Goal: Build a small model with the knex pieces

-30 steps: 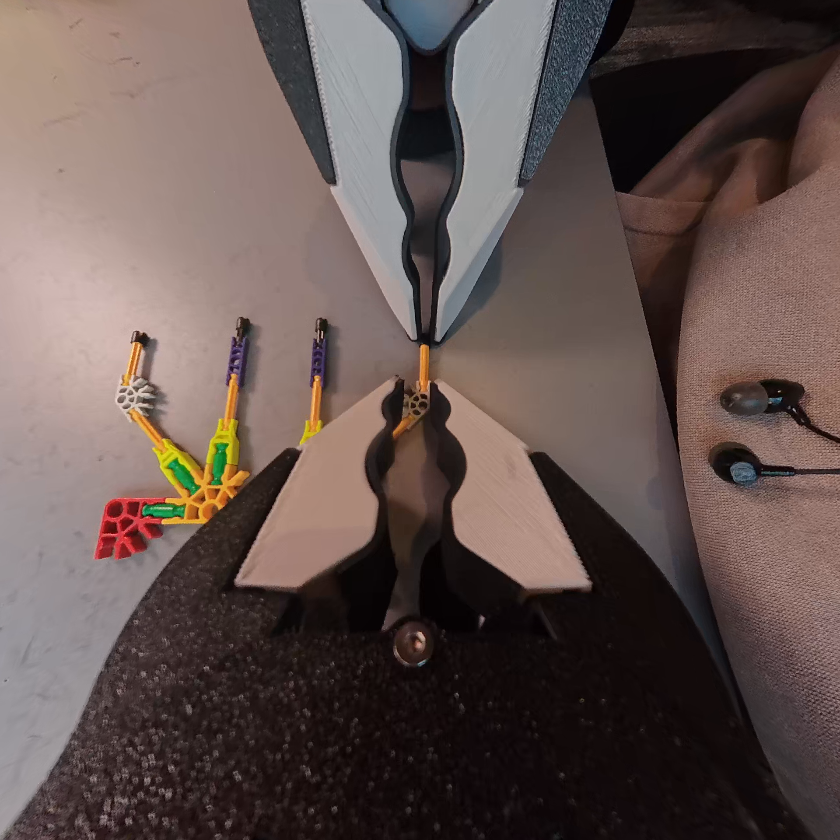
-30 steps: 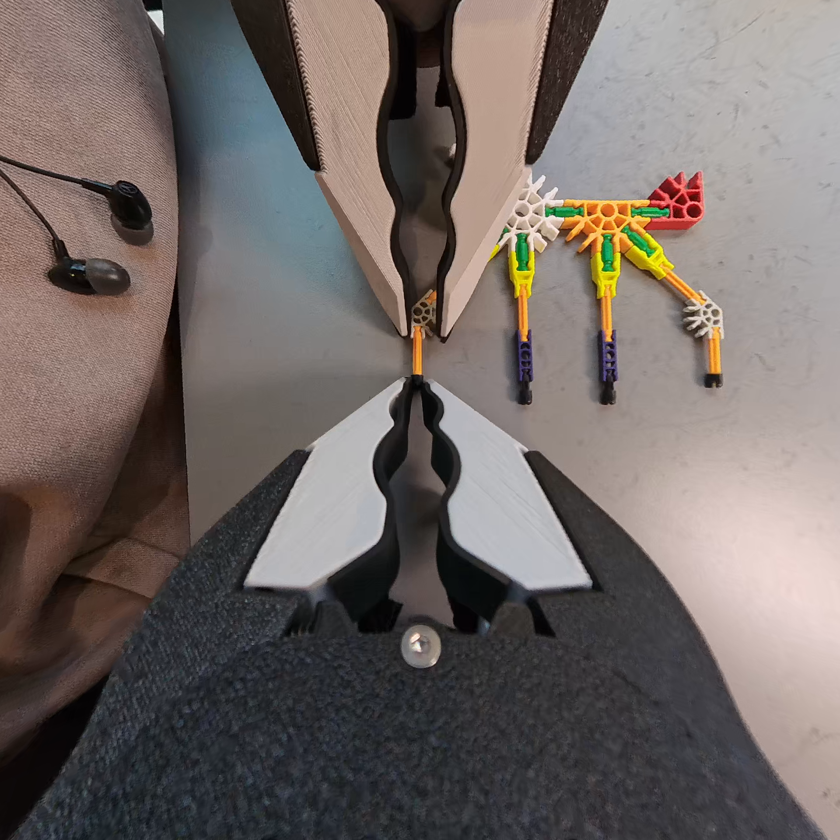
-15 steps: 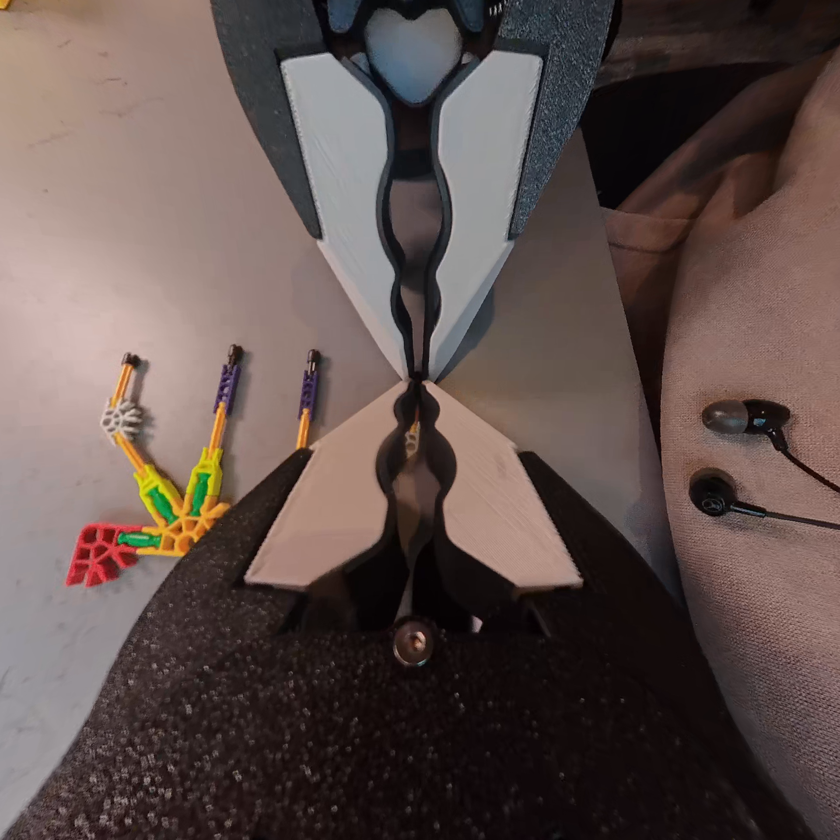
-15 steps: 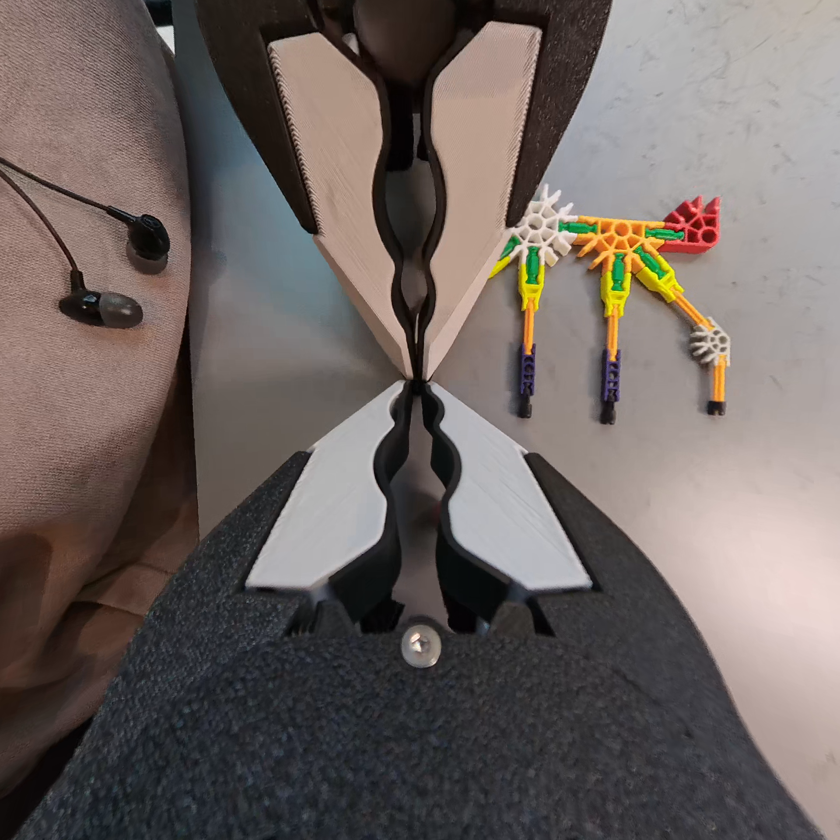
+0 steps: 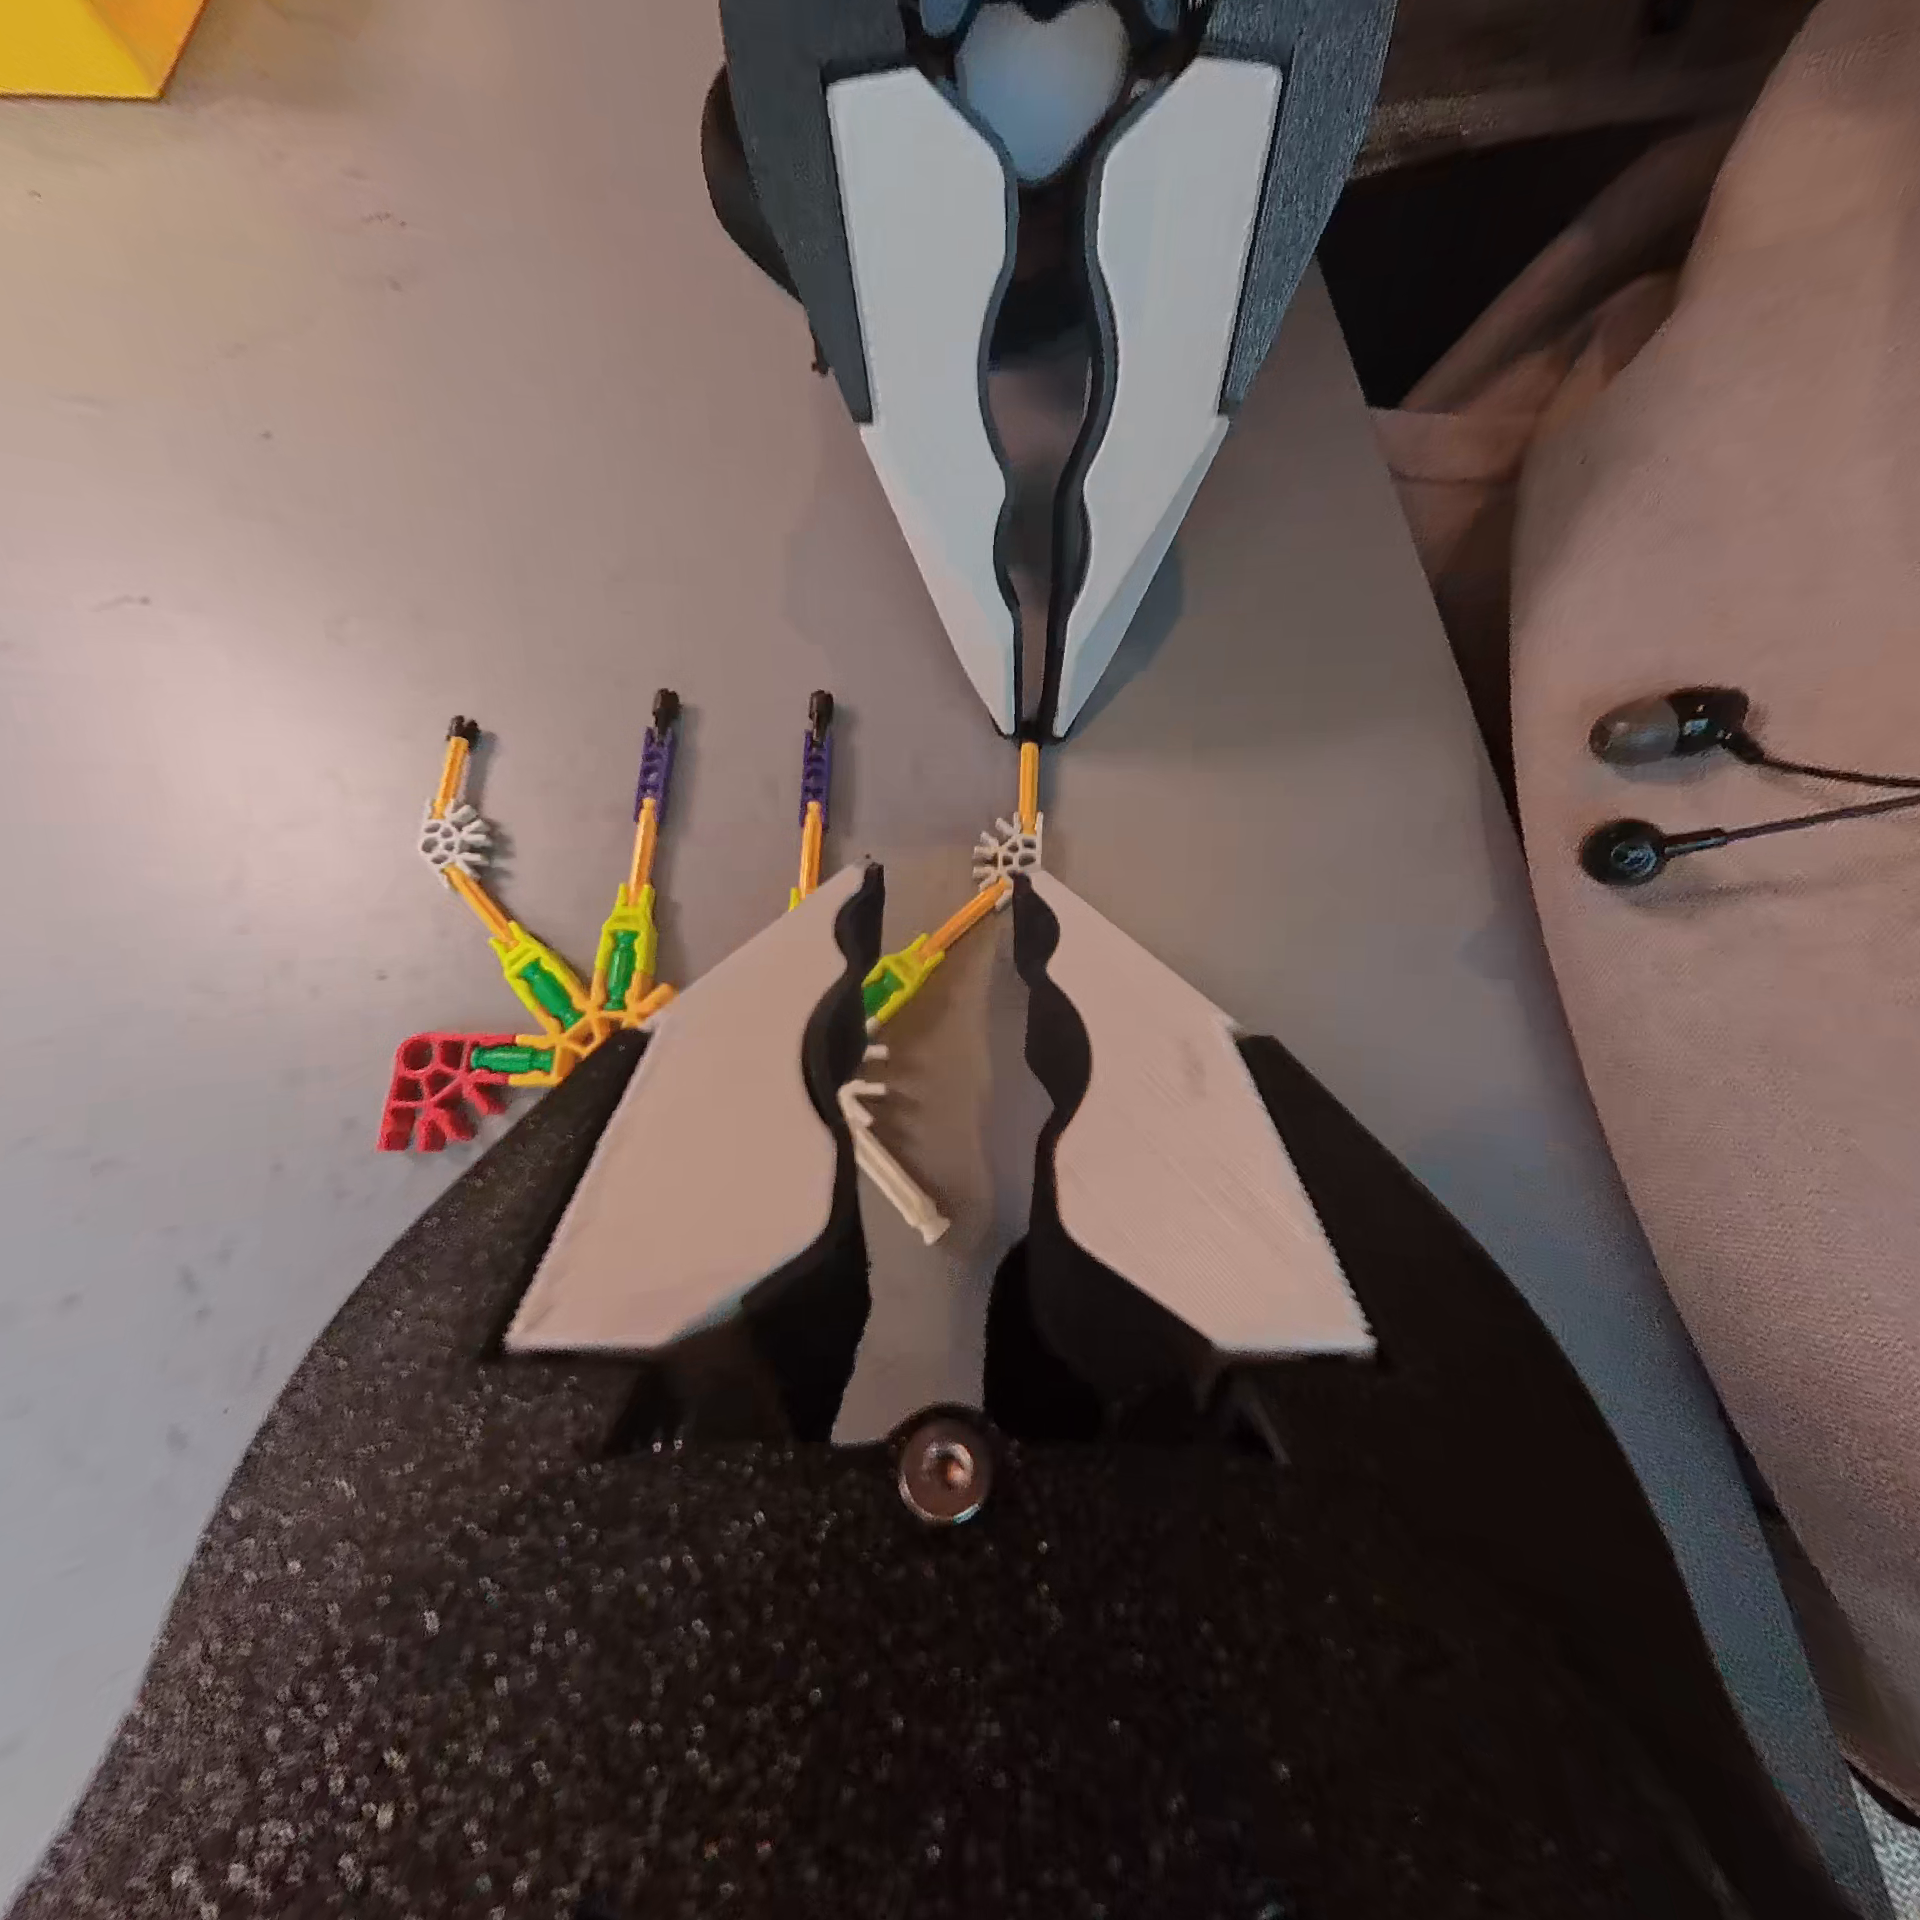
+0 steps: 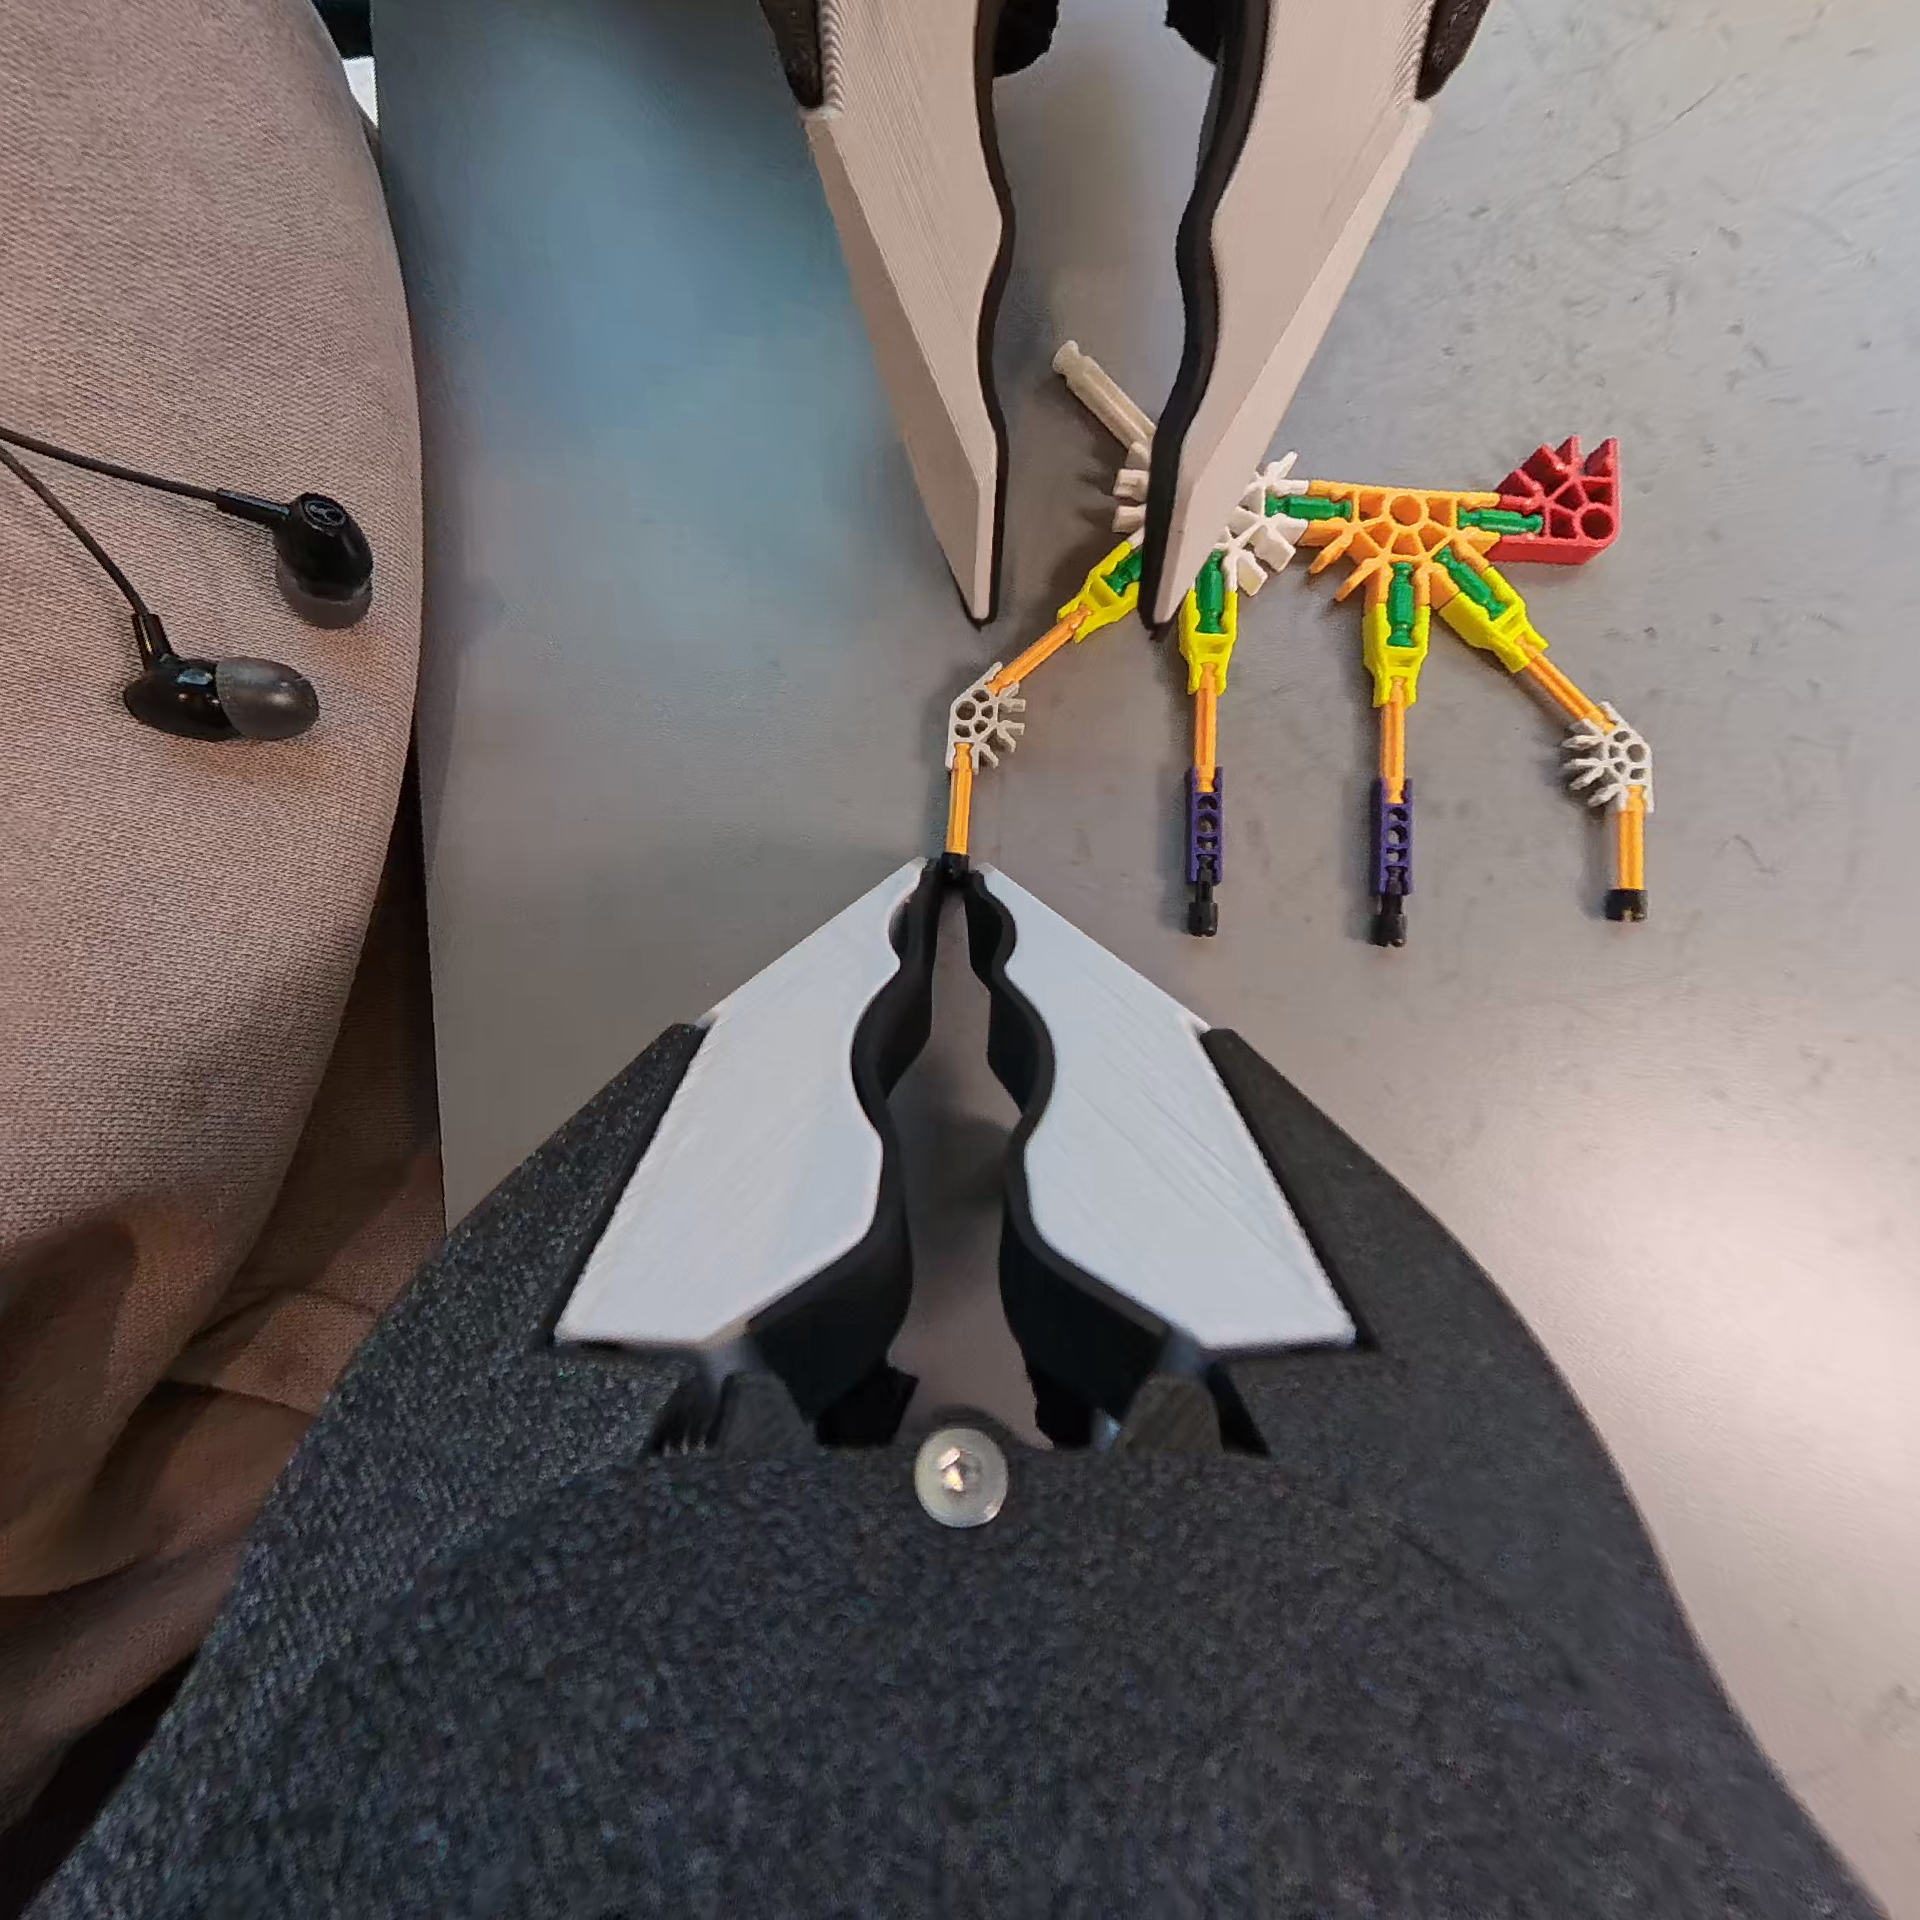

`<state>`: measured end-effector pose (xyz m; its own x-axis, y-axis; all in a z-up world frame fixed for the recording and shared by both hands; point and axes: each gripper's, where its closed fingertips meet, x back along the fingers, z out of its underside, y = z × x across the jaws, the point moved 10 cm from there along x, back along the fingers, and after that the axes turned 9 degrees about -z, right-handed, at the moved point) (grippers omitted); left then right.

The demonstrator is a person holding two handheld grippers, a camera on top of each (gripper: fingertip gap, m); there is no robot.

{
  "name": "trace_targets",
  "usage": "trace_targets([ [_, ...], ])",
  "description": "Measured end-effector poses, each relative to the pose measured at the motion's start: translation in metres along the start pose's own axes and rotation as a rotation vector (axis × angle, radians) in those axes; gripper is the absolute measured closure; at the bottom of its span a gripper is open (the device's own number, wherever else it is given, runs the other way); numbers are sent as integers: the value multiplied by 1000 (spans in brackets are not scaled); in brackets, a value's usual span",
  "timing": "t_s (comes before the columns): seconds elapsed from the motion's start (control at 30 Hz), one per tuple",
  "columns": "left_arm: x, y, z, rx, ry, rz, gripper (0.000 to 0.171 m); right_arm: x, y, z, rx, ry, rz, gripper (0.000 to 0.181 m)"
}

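Grey tabletop: your right gripper pinches the toy's orange leg; your left gripper stands open around it.

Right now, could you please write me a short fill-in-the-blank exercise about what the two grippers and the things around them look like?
1. The right gripper is shut on the black-tipped end of an ____ rod of the construction toy.
2. The left gripper is ____, its fingers either side of a yellow and green piece.
3. The corner piece at the toy's far end is coloured ____.
4. The number of black earbuds on the cloth is ____.

Missing words: orange; open; red; two
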<state>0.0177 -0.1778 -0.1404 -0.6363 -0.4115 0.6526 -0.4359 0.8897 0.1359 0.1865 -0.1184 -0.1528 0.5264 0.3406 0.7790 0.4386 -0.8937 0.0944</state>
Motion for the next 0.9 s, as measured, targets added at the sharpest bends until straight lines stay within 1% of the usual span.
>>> trace_targets([
  [0.1, -3, 1, 5, -22, 39, -6, 148, 1, 1, 1, 2, -4, -1, 175],
  [0.17, -7, -1, 7, -42, 68, -13, 151, 1, 1, 1, -4, -7, -8, 174],
  [0.27, -9, -3, 7, -37, 69, -3, 159, 1, 1, 1, -18, -1, -27, 179],
  [0.4, -10, -4, 6, -41, 77, -8, 161, 1, 0, 0, -30, 9, -43, 180],
  [0.47, -10, -7, 5, -58, 78, -13, 166, 0, -1, -1, -31, 10, -47, 180],
  [0.6, -11, -10, 2, -61, 91, -32, 168, -1, 0, -4, -15, 31, -42, 181],
  [0.67, -11, -12, 2, -61, 83, -34, 171, -1, 0, -5, -15, 37, -46, 181],
  [0.9, -12, -12, 1, -62, 82, -36, 171, -2, -1, -6, -34, 42, -62, 181],
])
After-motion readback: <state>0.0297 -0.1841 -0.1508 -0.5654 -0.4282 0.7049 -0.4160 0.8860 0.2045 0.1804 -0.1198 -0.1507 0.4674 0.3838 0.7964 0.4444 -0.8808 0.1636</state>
